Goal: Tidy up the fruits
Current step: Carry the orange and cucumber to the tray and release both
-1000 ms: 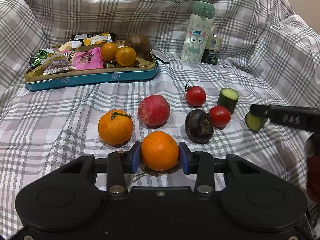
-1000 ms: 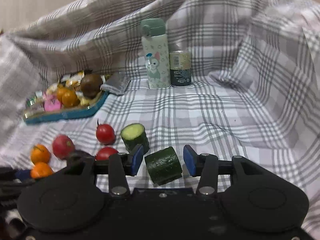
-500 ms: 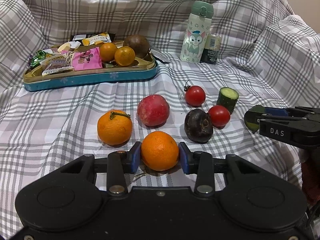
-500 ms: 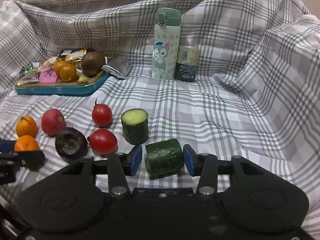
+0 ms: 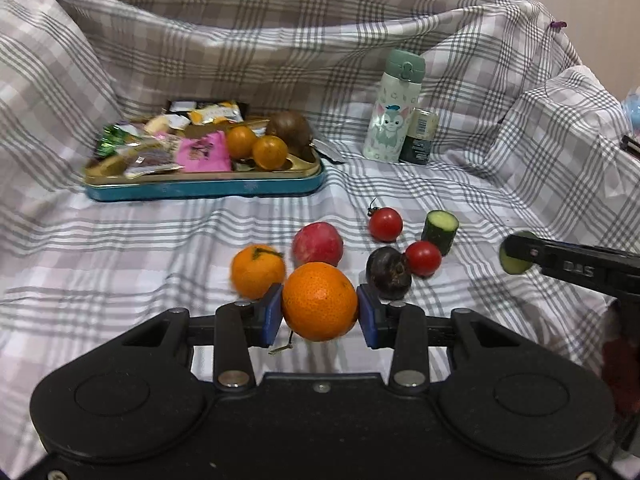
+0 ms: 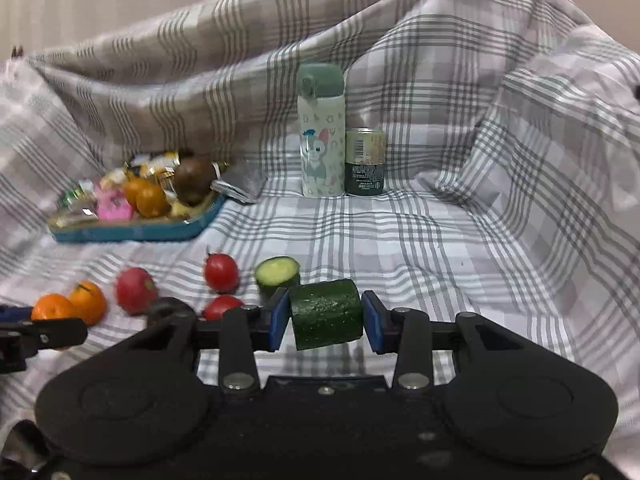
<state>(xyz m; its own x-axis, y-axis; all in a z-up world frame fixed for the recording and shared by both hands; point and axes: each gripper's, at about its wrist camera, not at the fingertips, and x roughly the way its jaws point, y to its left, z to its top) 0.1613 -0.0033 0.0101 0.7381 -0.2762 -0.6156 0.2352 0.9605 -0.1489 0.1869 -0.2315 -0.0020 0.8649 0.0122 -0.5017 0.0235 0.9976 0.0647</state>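
Your path to the tray (image 5: pixel 208 190) lies over bare cloth (image 5: pixel 120 248) at left, fruit cluster (image 5: pixel 320 242) crowding centre, bottle (image 6: pixel 322 148) and can (image 6: pixel 365 162) blocking the back.

Plaid cloth (image 5: pixel 120 264) covers the surface, maybe a sofa. On it: blue tin tray (image 5: pixel 208 189), bottle (image 5: pixel 394 120), can (image 5: pixel 418 136), orange (image 5: pixel 256 270), red fruit (image 5: pixel 317 243), two tomatoes (image 5: pixel 385 224), dark fruit (image 5: pixel 388 267), upright cucumber piece (image 5: pixel 439 230)

1. Orange (image 5: pixel 319 301): round, bright, pinched between the left claw's (image 5: pixel 319 312) blue pads.
2. Cucumber chunk (image 6: pixel 326 314): dark green, lying sideways in the right claw (image 6: pixel 326 320).
3. Second orange (image 5: pixel 258 271), red fruit (image 5: pixel 317 244), two tomatoes (image 5: pixel 385 224) (image 5: pixel 423 258), dark fruit (image 5: pixel 388 273), upright cucumber piece (image 5: pixel 439 231): resting on the plaid cloth.
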